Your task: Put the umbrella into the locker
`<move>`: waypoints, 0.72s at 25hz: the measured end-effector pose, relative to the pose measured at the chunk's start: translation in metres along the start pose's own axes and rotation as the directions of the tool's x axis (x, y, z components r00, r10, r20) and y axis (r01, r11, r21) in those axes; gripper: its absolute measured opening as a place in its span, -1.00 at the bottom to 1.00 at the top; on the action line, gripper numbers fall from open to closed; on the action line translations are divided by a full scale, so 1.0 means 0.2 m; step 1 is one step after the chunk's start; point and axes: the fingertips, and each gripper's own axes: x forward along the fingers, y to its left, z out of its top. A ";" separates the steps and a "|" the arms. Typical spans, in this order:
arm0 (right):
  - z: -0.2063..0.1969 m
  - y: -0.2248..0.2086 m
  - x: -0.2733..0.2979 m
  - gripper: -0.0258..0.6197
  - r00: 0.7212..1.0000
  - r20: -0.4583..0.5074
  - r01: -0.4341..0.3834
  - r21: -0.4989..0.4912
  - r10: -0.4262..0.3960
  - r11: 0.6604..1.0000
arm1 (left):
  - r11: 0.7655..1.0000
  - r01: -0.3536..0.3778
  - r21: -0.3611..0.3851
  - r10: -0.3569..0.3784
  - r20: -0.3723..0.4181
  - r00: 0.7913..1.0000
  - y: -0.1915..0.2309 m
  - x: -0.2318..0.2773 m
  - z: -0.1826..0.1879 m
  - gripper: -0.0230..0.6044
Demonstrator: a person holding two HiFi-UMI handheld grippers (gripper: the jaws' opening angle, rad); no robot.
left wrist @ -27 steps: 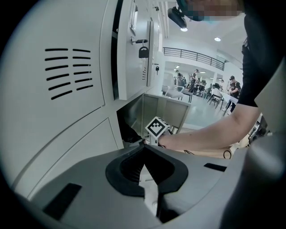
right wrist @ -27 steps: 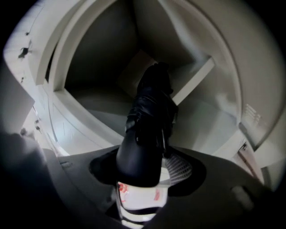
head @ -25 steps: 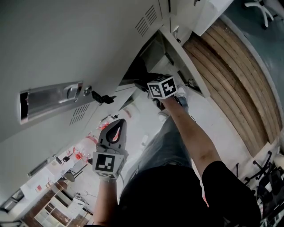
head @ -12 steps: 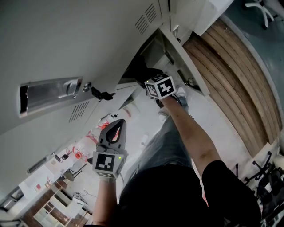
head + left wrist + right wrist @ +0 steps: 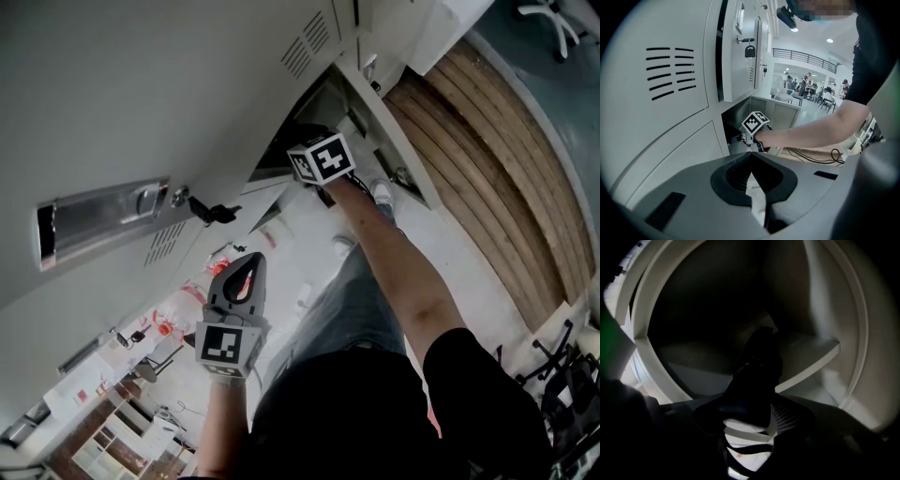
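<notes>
Two tongs to cover, going left to right. Your left tongs [image 5: 251, 262] hang in front of the locker bank with the jaws pressed together and nothing in them, so they're basically on standby.

Over on the right, your right tongs [image 5: 752, 411] are clamped on the black folded umbrella [image 5: 759, 362]. Its front end pokes into the open compartment of the grey metal locker [image 5: 820, 310]. It's too dark in there to tell if it touches the bottom.

I'd call this the insert step, nearly done. Next you'd want to push it deeper, lower it onto the compartment floor, then let go and back out without catching the frame.

Nothing readable anywhere, no brand or label. There are only the black-and-white square markers [image 5: 321, 157] on the cubes.
</notes>
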 end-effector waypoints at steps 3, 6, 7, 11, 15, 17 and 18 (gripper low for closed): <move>0.01 -0.01 0.03 -0.16 1.000 -0.004 0.000 -0.015 0.000 1.000 | 1.000 -0.001 -0.001 0.001 0.001 1.000 0.01 0.00 0.00 -0.89; 0.00 -0.01 0.04 -0.15 1.000 0.011 -0.014 -0.005 0.014 1.000 | 1.000 -0.005 -0.003 0.005 -0.003 1.000 0.02 0.00 0.00 -0.89; -0.01 -0.01 0.04 -0.14 1.000 0.013 -0.015 0.002 0.015 1.000 | 1.000 -0.005 -0.005 0.005 -0.003 1.000 0.02 -0.01 0.00 -0.89; -0.02 -0.02 0.02 -0.06 1.000 0.012 0.009 0.000 -0.009 1.000 | 1.000 -0.004 -0.001 0.004 0.001 1.000 0.03 -0.01 -0.02 -0.89; -0.10 -0.04 -0.04 0.00 0.999 0.012 0.042 0.018 -0.042 0.999 | 0.999 0.015 0.050 -0.016 0.014 1.000 0.03 -0.02 -0.04 -0.89; -0.12 -0.06 -0.09 -0.02 0.997 0.034 0.064 0.041 -0.065 0.997 | 0.999 0.018 0.049 -0.019 0.015 1.000 0.02 -0.02 -0.05 -0.89; -0.13 -0.07 -0.11 -0.02 0.996 0.046 0.074 0.053 -0.077 0.996 | 0.998 0.022 0.057 -0.023 0.015 1.000 0.02 -0.02 -0.06 -0.89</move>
